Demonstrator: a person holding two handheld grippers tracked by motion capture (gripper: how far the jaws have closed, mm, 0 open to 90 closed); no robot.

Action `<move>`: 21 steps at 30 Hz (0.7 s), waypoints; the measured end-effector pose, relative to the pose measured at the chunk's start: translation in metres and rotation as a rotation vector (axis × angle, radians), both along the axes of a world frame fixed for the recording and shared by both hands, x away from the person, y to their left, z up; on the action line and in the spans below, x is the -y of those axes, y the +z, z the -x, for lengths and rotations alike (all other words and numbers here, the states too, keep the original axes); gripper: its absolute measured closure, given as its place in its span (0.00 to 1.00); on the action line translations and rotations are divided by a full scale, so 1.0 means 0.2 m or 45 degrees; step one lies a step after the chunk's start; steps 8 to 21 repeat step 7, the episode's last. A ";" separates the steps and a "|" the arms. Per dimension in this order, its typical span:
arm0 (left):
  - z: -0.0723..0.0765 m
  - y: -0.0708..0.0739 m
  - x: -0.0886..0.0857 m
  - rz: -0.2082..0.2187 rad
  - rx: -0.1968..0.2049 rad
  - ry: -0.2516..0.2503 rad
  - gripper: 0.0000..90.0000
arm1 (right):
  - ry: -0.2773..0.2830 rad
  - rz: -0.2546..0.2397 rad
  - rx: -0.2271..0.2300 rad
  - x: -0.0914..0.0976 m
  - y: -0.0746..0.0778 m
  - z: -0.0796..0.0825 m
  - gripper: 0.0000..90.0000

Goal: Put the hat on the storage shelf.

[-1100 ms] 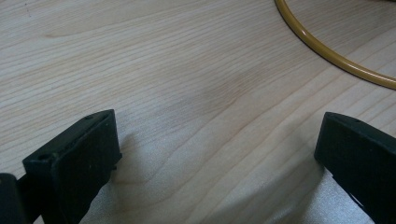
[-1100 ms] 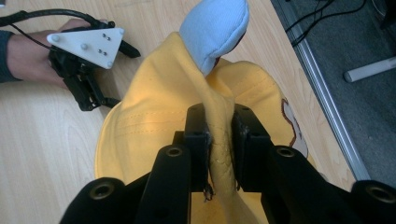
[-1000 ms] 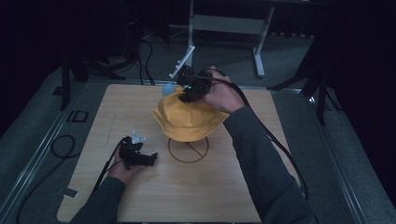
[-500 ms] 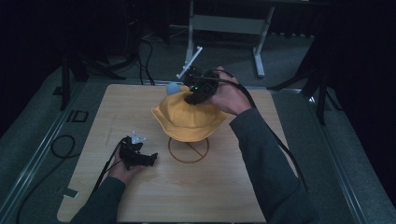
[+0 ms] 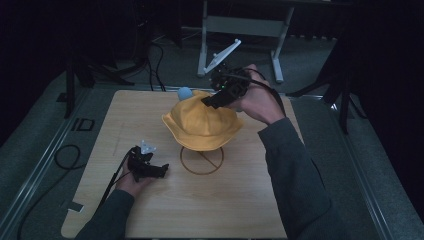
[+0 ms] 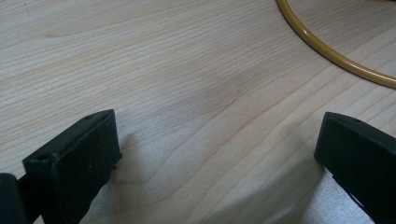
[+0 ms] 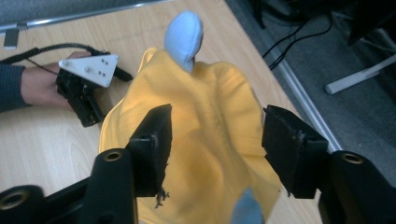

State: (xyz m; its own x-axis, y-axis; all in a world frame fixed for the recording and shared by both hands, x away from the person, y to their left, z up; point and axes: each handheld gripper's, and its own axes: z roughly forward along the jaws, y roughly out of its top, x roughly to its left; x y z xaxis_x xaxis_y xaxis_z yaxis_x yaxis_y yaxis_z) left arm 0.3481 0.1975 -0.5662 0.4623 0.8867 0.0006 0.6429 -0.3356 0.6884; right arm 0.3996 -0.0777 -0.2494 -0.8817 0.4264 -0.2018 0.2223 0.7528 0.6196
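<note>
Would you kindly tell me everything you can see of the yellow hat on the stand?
The yellow hat is a soft, cloth-like bucket hat with a floppy, wavy brim. It sits draped and creased over a stand whose pale blue knob pokes out at its far side, above the stand's ring base on the wooden table. The right gripper hovers over its crown, jaws just opened and apart from the cloth.

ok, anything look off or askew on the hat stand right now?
Yes: the yellow hat sits lopsided on the stand. A blue knob pokes out past the crown's edge instead of being covered, and the fabric is rumpled. The right tongs, jaws just opened, straddle the crown without pinching it.
</note>
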 end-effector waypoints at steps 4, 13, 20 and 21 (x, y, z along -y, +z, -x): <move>0.00 0.00 0.00 0.000 0.000 -0.001 0.00 | -0.018 -0.025 0.029 0.04 0.03 0.01 0.45; 0.00 0.00 0.00 0.001 -0.001 -0.001 0.00 | -0.018 -0.040 0.041 0.06 0.04 0.03 0.45; 0.00 0.00 0.00 0.001 -0.001 -0.001 0.00 | -0.018 -0.040 0.041 0.06 0.04 0.03 0.45; 0.00 0.00 0.00 0.001 -0.001 -0.001 0.00 | -0.018 -0.040 0.041 0.06 0.04 0.03 0.45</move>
